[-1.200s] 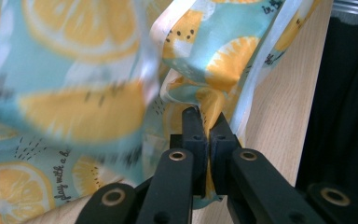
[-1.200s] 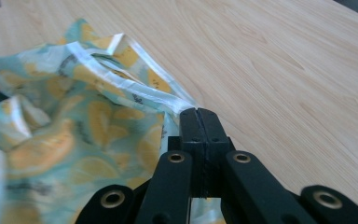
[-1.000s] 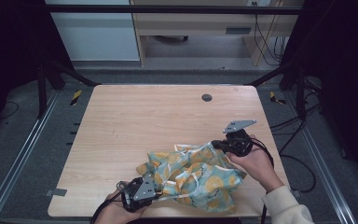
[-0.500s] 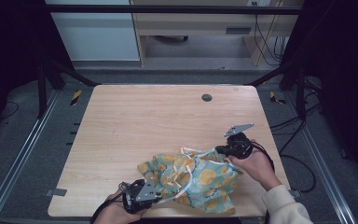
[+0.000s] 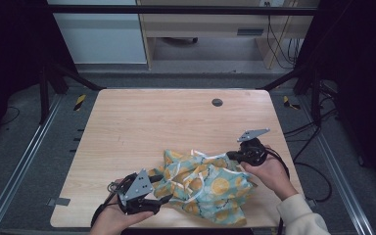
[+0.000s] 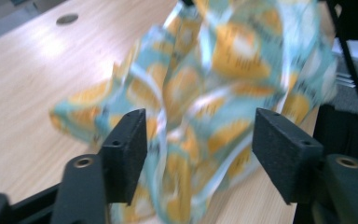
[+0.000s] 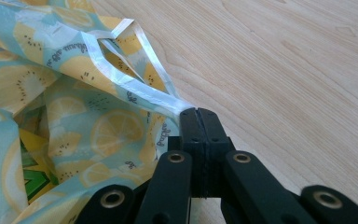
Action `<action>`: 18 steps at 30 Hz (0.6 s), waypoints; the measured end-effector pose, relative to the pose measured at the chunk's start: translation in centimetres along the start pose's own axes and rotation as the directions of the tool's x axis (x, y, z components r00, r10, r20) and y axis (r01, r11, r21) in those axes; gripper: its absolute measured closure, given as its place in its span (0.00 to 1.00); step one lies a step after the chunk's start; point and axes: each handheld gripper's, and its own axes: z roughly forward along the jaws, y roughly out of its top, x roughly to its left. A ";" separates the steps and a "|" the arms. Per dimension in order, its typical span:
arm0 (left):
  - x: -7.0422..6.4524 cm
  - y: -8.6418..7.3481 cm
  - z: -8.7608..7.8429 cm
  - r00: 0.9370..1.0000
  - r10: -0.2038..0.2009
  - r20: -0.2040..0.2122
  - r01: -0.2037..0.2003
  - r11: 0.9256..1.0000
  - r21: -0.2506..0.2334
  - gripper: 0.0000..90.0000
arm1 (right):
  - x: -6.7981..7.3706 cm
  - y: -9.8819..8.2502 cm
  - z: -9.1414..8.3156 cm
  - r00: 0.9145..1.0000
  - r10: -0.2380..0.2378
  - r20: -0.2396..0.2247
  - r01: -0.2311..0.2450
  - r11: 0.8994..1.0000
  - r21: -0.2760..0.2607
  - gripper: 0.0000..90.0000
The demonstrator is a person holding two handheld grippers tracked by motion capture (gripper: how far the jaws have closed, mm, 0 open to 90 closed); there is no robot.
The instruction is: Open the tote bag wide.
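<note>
— So where did the bag lie?
— Crumpled near the wooden table's front edge, between both tools; the right gripper was pinching its white-edged handle; the left gripper had just been opening, thin fabric between its spread jaws.
— Any writing?
— Lemon-slice print; small script, unreadable.

- The cloth lies on the table, near the front edge.
- The left gripper is left of it, the right gripper right.
</note>
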 end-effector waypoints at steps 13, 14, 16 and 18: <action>-0.2 3.3 7.3 0.991 0.010 0.131 -0.021 0.996 0.088 0.21 | 0.4 0.5 0.0 1.000 -0.010 -0.017 0.010 1.000 -0.012 1.00; -0.2 3.2 7.6 0.990 0.007 0.138 -0.021 0.995 0.098 0.21 | 0.4 0.5 0.0 1.000 -0.015 -0.021 0.015 1.000 -0.011 1.00; -0.2 2.9 8.2 0.986 0.010 0.164 -0.030 0.992 0.120 0.19 | 0.4 0.5 0.0 1.000 -0.015 -0.024 0.014 1.000 -0.013 1.00; -0.3 2.7 8.5 0.983 -0.014 0.180 -0.007 0.993 0.115 0.19 | 0.4 0.5 0.0 1.000 -0.010 -0.021 0.010 1.000 -0.014 1.00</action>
